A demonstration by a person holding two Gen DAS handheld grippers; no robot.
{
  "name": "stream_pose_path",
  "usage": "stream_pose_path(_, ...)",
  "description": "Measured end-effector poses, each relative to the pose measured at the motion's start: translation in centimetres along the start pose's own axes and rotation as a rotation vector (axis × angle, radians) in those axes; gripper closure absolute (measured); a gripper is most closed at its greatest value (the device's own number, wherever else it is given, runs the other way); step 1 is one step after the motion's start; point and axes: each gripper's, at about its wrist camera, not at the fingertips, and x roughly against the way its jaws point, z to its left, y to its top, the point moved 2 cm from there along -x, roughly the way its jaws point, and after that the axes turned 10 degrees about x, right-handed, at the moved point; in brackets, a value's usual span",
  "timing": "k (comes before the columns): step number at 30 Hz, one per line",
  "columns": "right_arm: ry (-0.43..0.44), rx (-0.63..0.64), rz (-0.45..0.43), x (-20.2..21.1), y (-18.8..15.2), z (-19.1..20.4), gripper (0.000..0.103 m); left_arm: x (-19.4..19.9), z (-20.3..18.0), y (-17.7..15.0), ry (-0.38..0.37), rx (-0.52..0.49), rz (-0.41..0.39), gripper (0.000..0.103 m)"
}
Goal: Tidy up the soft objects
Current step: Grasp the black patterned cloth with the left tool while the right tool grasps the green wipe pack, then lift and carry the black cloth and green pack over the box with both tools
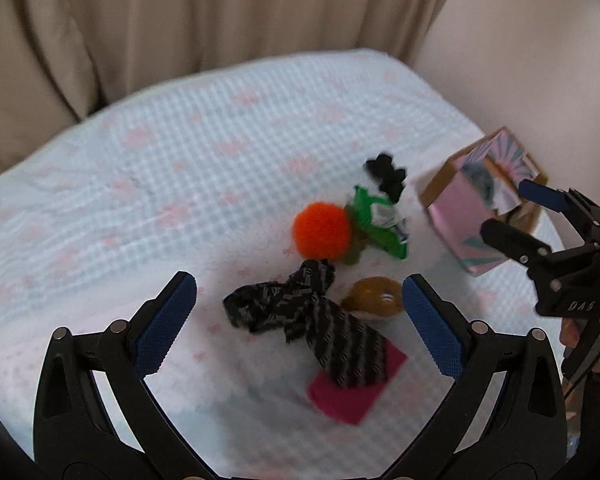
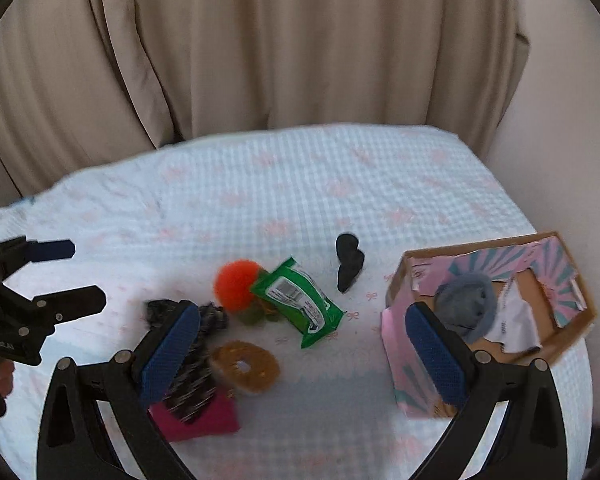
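Both the left hand-held gripper (image 1: pixel 300 320) and the right hand-held gripper (image 2: pixel 304 344) hung released, empty, over a waffle-textured bed (image 2: pixel 300 184). Nearest lay a flat magenta cloth (image 1: pixel 354 392) under a limp striped sock (image 1: pixel 300 312), beside a tan ring (image 2: pixel 245 366). Beyond sat a fuzzy orange pom-pom (image 1: pixel 321 230), a glossy green packet (image 2: pixel 300 302), and a crumpled black piece (image 2: pixel 349 261). Rightward stood a torn pink cardboard box (image 2: pixel 404 356) holding a grey fabric (image 2: pixel 466 302).

Checked bedspread (image 2: pixel 260 184), pompom (image 2: pixel 236 285), box (image 2: pixel 404 364)

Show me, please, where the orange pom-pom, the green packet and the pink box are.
orange pom-pom (image 1: pixel 321 230): left wrist view, middle of the fluffy ball.
green packet (image 2: pixel 300 304): right wrist view, centre of its printed face.
pink box (image 2: pixel 400 344): right wrist view, its pink front wall.
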Motion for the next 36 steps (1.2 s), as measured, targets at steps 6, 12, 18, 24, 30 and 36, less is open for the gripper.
stream_pose_path(6,-0.012,0.091,0.063,-7.8,-1.7,0.5,0.007,-8.4,0.8,-1.4,-0.025,-0.011,0.103,0.011)
stream_pose_path(12,0.02,0.156,0.106,-12.6,-2.6,-0.2,0.008,-12.7,0.8,-3.7,-0.021,-0.042,0.172,0.017)
stream_pose_path(18,0.064,0.196,0.161,-15.6,-2.6,-0.7,0.032,-14.0,0.7,-4.8,0.006,-0.047,0.172,0.032)
stream_pose_path(24,0.106,0.182,0.187,-16.9,-2.8,-0.8,0.061,-14.1,0.7,-4.9,0.058,-0.077,0.178,0.063)
stream_pose_path(30,0.11,0.144,0.174,-16.2,-2.7,-0.9,0.073,-13.5,0.9,-4.6,0.07,-0.053,0.171,0.075)
stream_pose_path(36,0.096,0.112,0.152,-14.4,-2.0,-1.4,0.075,-11.4,1.5,-3.7,0.071,-0.005,0.139,0.075)
